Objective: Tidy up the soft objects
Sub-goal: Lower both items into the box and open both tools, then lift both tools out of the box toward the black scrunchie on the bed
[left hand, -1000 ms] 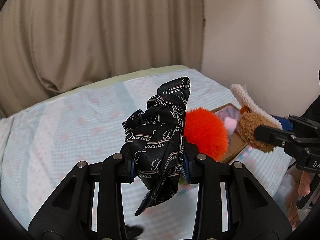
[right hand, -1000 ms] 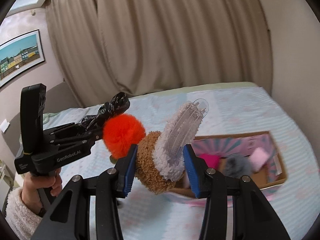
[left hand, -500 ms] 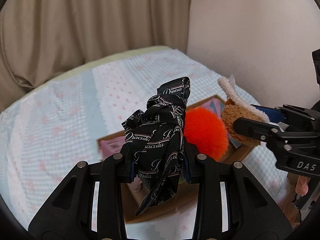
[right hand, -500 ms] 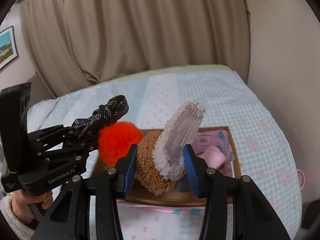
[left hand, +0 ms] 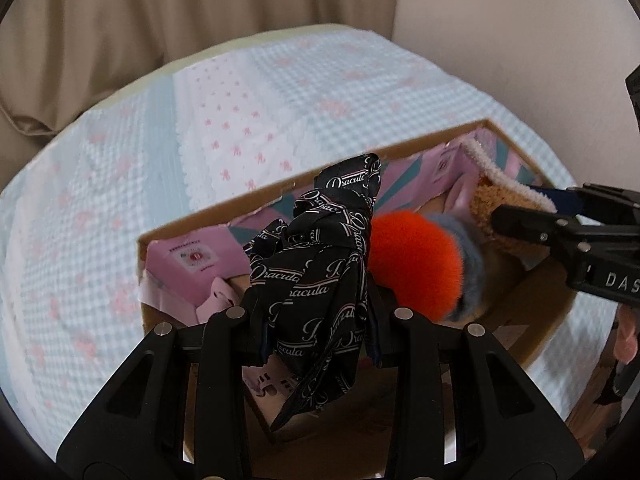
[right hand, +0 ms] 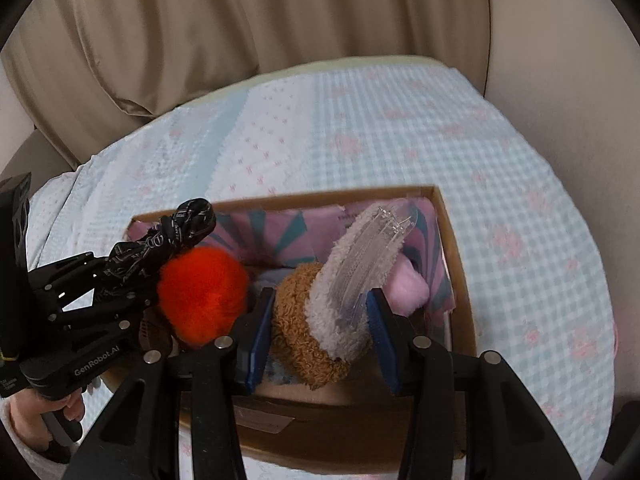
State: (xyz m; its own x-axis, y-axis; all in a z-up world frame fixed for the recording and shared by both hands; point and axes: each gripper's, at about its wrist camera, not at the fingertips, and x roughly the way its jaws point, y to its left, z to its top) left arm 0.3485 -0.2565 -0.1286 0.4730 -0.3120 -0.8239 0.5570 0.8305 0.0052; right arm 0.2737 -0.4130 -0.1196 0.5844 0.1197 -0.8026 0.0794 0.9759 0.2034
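Both grippers have dropped and tipped downward since a second ago: the cardboard box (left hand: pixel 532 344), then off to the side or far ahead, now fills the lower middle of both views, directly under the held items. The picture on the wall has gone from the right wrist view.

Left gripper (left hand: pixel 316 316) is clenched on a black printed scrunchie (left hand: pixel 320 276) (script lettering on the fabric), with an orange pom-pom (left hand: pixel 412 260) bunched against its right side; whether the pom-pom is attached to it I cannot tell. Right gripper (right hand: pixel 316 340) is clamped on a brown fuzzy scrunchie (right hand: pixel 300 320), together with a grey-white fluffy piece carrying a clear plastic comb clip (right hand: pixel 368 256). Both bundles hang over the box opening, close side by side, not yet resting inside.

The box sits on a bed (right hand: pixel 520 200) with a pale blue gingham cover (left hand: pixel 120 200) patched with pink-flowered panels. Box interior is lined pink and teal (right hand: pixel 280 236); a pink fluffy item (right hand: pixel 408 288) lies inside at the right, a blue-grey fluffy one (left hand: pixel 472 264) behind the pom-pom.

Beige curtains (right hand: pixel 240 40) hang behind the bed, plain cream wall (left hand: pixel 520 40) to the right. A hand (right hand: pixel 60 408) in a white fleecy sleeve grips the left handle.
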